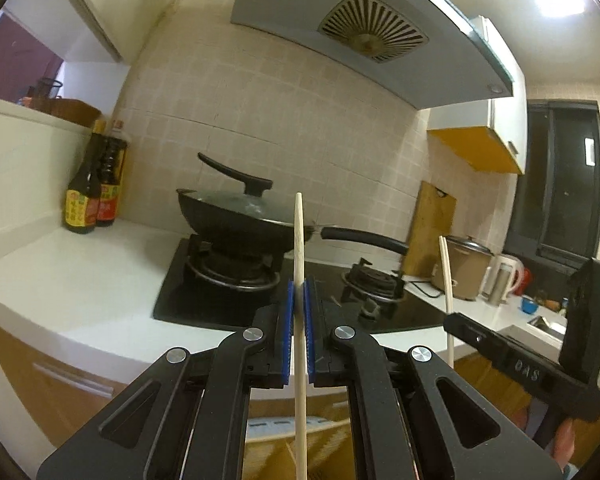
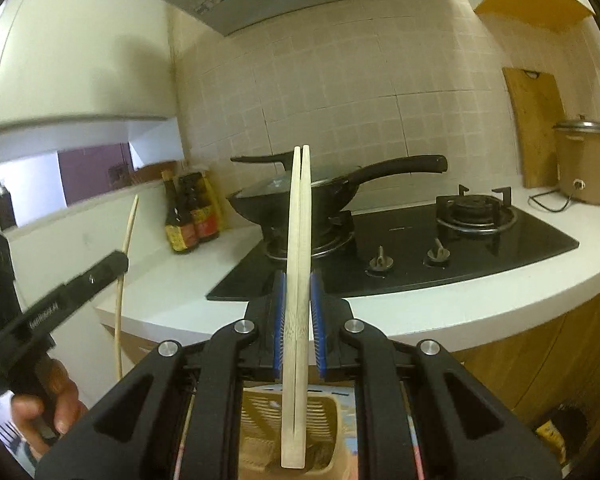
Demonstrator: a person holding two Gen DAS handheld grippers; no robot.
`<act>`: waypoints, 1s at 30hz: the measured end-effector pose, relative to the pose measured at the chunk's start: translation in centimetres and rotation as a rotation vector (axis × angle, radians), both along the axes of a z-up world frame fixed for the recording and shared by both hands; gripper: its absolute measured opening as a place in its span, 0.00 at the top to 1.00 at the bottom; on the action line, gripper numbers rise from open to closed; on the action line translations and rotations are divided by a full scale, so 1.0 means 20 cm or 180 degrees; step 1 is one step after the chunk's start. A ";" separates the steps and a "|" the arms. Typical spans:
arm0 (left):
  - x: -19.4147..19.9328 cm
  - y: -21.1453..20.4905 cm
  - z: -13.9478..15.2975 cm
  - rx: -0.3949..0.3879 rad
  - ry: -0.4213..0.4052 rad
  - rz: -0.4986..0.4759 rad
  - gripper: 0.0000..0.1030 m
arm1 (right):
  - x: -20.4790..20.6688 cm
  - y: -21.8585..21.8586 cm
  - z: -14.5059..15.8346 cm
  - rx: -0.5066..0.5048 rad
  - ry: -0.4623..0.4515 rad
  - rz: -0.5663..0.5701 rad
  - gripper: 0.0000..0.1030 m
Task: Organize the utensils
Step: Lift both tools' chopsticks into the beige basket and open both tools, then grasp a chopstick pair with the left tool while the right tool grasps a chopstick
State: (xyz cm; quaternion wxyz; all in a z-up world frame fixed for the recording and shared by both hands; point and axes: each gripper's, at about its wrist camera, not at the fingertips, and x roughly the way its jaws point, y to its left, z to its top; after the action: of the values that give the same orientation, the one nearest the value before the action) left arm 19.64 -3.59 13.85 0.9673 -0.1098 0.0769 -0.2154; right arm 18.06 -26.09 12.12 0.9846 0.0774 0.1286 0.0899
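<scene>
- Holding one pale bamboo chopstick (image 1: 299, 240) upright in my left claw (image 1: 299, 300), clamped; my right claw (image 2: 298, 300) grips a pale bamboo chopstick pair (image 2: 298, 260) above the beige slotted plastic utensil holder (image 2: 328, 412).
- Risk, as I judge it: tilting either claw could make sticks slip or miss the holder.
- Nearby: black lidded wok (image 1: 240, 216), dark sauce bottles (image 1: 94, 192), white tabletop (image 1: 80, 280). Nothing visibly blocks the holder.

— How many chopsticks (image 2: 298, 280) are up?
— Three: one (image 1: 299, 280) in the left gripper, two in the right.
— Sauce bottles (image 2: 190, 216)?
— Two.
— Burners (image 2: 476, 210)?
— Two, one wok (image 1: 240, 216).
</scene>
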 end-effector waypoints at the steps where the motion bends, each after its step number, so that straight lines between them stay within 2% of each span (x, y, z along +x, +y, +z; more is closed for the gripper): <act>1: 0.02 0.00 -0.03 0.0005 -0.0008 0.0033 0.97 | 0.02 0.01 -0.02 -0.0052 -0.0002 -0.0015 0.91; 9: 0.09 0.00 -0.18 0.0053 0.0012 0.0182 0.96 | 0.06 0.06 -0.17 -0.0282 -0.0113 -0.0143 0.90; 11: 0.08 0.00 -0.21 0.0106 -0.0011 0.0213 0.96 | 0.06 0.05 -0.20 -0.0248 -0.0129 -0.0150 0.90; 15: 0.08 0.00 -0.25 0.0139 0.0044 0.0168 0.96 | 0.02 0.06 -0.23 -0.0221 -0.0181 -0.0140 0.90; 19: 0.04 0.01 -0.29 0.0194 0.0142 0.0100 0.95 | -0.04 0.06 -0.26 -0.0265 -0.0093 -0.0062 0.90; 22: -0.01 0.04 -0.30 0.0157 0.0220 0.0033 0.86 | -0.13 0.04 -0.26 -0.0196 -0.0016 0.0018 0.89; 24: -0.06 0.07 -0.30 0.0123 0.0264 -0.0005 0.69 | -0.20 0.02 -0.25 -0.0153 0.0029 0.0056 0.88; 27: -0.15 0.12 -0.28 0.0118 0.0318 -0.0077 0.64 | -0.30 -0.01 -0.25 -0.0070 0.0180 0.0162 0.83; 29: -0.22 0.16 -0.28 0.0099 0.0377 -0.0115 0.61 | -0.37 -0.02 -0.26 -0.0031 0.0320 0.0225 0.71; 30: -0.24 0.17 -0.28 0.0091 0.0400 -0.0119 0.59 | -0.40 -0.03 -0.27 -0.0009 0.0371 0.0246 0.70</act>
State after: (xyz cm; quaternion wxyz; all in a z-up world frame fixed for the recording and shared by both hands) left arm 14.80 -0.26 8.34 0.9578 -0.1079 0.1426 -0.2250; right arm 9.99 -26.69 6.73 0.9713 0.0761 0.1887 0.1229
